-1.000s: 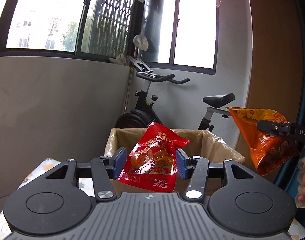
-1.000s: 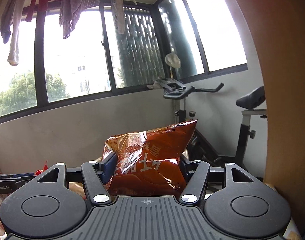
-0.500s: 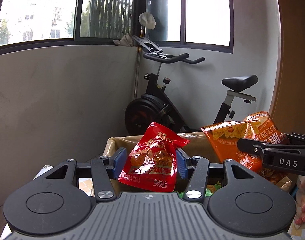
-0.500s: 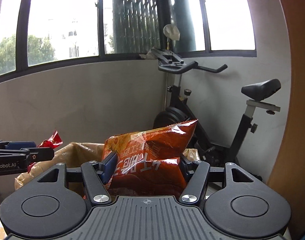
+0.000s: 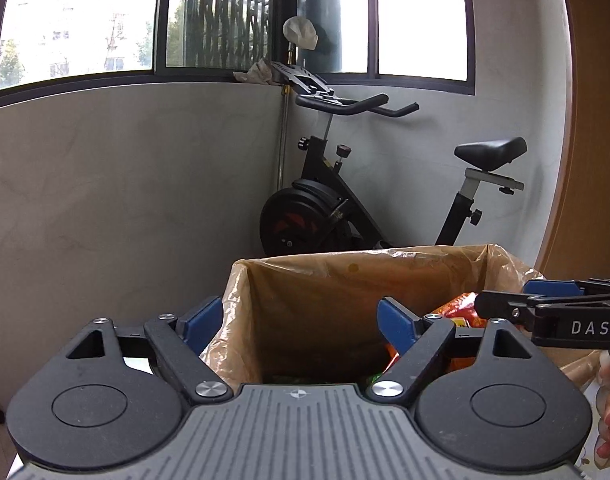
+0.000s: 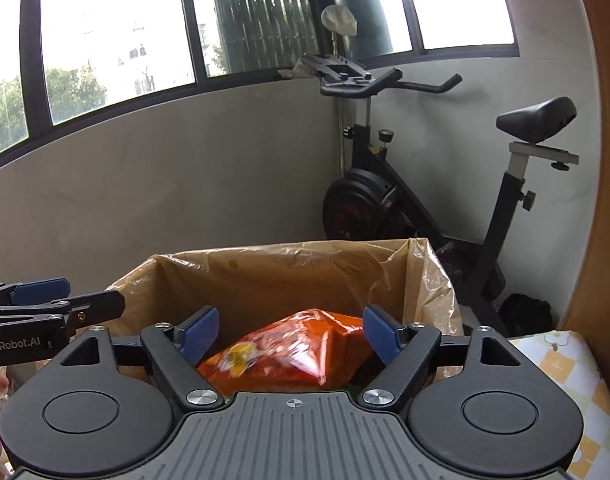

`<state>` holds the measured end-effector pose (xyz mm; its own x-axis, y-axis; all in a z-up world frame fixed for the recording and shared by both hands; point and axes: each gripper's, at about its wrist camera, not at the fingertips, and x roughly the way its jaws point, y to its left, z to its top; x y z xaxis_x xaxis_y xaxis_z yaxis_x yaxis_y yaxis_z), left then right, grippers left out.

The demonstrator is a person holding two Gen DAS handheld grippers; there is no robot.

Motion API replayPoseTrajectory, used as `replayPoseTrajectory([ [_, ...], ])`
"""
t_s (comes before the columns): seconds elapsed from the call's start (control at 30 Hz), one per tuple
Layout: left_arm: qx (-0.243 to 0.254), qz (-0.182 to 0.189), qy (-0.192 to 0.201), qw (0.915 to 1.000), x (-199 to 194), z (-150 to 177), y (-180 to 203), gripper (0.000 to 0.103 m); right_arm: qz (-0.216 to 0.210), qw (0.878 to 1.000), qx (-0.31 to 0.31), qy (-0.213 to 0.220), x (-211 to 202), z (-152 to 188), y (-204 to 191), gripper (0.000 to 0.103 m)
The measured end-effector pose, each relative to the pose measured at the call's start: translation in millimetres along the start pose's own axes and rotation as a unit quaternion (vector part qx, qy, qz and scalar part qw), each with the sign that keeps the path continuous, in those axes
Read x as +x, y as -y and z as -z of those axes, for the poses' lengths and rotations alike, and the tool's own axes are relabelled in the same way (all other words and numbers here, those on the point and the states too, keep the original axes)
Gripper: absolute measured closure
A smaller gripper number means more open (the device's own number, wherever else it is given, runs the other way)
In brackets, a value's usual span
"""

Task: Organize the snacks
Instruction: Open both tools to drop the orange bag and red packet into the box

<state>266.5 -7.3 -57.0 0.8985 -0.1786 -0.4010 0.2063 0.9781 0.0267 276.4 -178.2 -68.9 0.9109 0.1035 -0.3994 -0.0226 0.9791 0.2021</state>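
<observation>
A cardboard box lined with a brown plastic bag (image 5: pixel 345 276) stands right in front of both grippers; it also shows in the right wrist view (image 6: pixel 289 268). My left gripper (image 5: pixel 301 318) is open and empty over the box's near edge. The red snack bag is not in view. My right gripper (image 6: pixel 291 330) is open over the box, with the orange chip bag (image 6: pixel 293 354) lying loose in the box between and below its fingers. Part of that orange bag (image 5: pixel 461 312) shows in the left wrist view, beside the right gripper (image 5: pixel 545 312).
An exercise bike (image 5: pixel 345 200) stands behind the box against the grey wall under the windows. A wooden panel (image 6: pixel 601 160) rises at the right. A yellow checked cloth (image 6: pixel 561 364) covers the surface to the right of the box.
Both grippers lowered toward the box and opened. The red bag left the left gripper and is gone from view. The orange bag dropped from the right gripper into the box.
</observation>
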Motion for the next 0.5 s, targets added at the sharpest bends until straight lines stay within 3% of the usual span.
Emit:
replayPoseTrajectory([
  [0.5, -0.018, 0.003, 0.008, 0.9998, -55.4, 2.0, -8.1, 0.017, 0.015, 1.0, -0.017, 0.021, -67.9, 2.0, 27.7, 0.028],
])
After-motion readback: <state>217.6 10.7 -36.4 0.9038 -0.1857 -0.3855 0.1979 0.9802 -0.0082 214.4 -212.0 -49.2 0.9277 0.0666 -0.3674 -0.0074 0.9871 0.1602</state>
